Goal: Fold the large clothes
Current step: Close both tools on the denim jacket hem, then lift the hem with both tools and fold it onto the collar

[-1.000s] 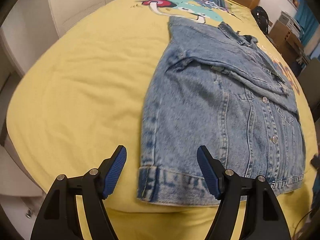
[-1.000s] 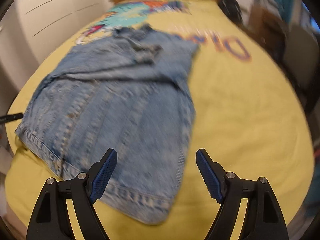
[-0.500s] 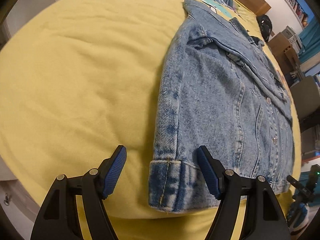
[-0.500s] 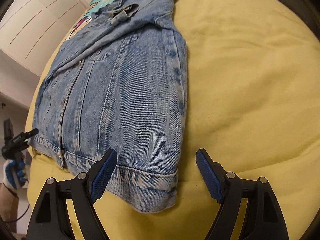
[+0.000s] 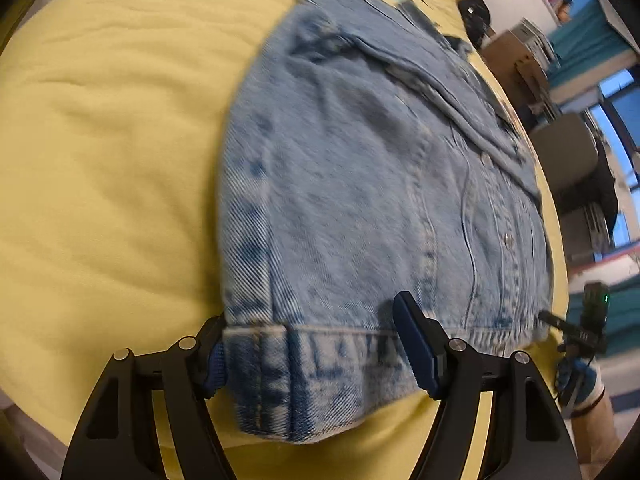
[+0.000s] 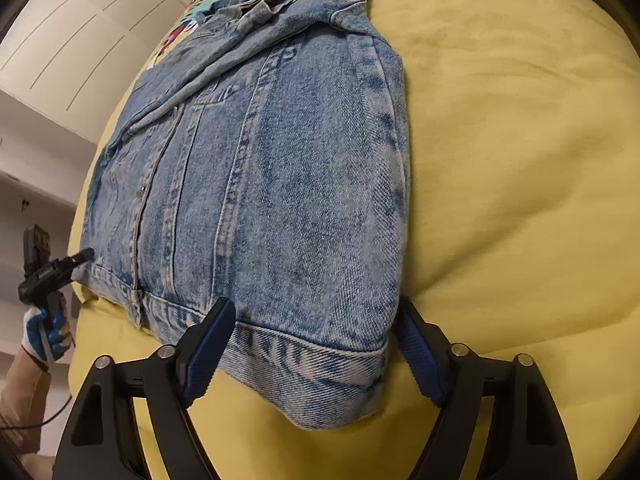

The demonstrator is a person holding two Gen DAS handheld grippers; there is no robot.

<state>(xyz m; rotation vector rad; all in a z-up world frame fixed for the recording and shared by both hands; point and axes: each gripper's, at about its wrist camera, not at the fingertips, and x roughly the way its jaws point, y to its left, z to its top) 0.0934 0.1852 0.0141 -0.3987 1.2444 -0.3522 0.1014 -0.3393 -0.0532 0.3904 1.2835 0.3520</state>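
A light blue denim jacket [image 5: 360,184] lies flat on the yellow bed cover [image 5: 100,160], sleeves folded in, hem toward me. My left gripper [image 5: 316,348] is open, its jaws straddling the hem's left corner, the left pad tucked under the fabric edge. In the right wrist view the jacket [image 6: 280,180] fills the middle. My right gripper [image 6: 312,352] is open, its jaws straddling the hem's right corner. The left gripper also shows in the right wrist view [image 6: 48,268], at the far left by the hem.
The bed's near edge runs just below the hem. A printed picture on the cover [image 6: 188,20] lies past the collar. White wardrobe doors [image 6: 80,32] stand on one side; boxes and a chair [image 5: 560,152] on the other.
Both grippers have moved forward and down onto the hem. Each now has a hem corner between its open jaws, where before the hem lay just ahead of the tips.
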